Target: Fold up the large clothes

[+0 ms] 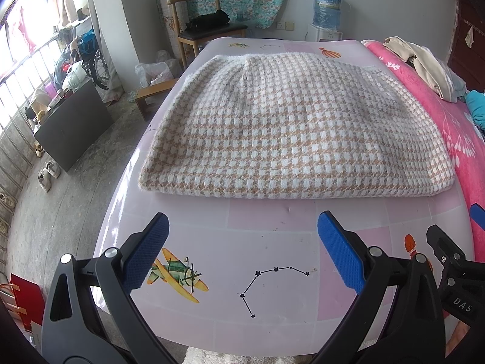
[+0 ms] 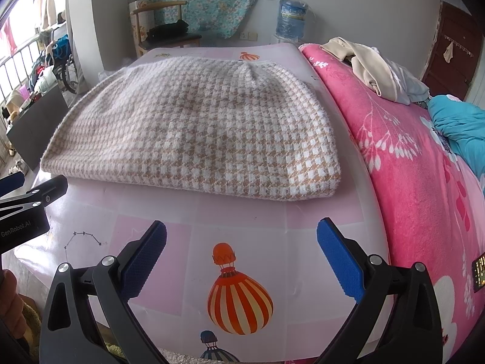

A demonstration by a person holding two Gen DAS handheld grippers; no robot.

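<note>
A fuzzy white-and-tan houndstooth garment [image 1: 291,127] lies folded in a flat rectangle on the pink patterned table [image 1: 272,273]; it also shows in the right wrist view [image 2: 194,130]. My left gripper [image 1: 242,224] is open and empty, hovering over bare table just short of the garment's near folded edge. My right gripper [image 2: 242,230] is open and empty, also just short of that edge, toward its right end. Each gripper appears at the edge of the other's view, the right [image 1: 448,254] and the left [image 2: 30,197].
A pink blanket-covered bed [image 2: 409,157] adjoins the table's right side, with a beige clothes pile [image 2: 372,69], a teal cloth [image 2: 457,124] and a phone [image 2: 479,273]. A wooden chair [image 1: 206,27] and water dispenser [image 1: 327,12] stand beyond. A black cabinet [image 1: 72,127] stands on the floor, left.
</note>
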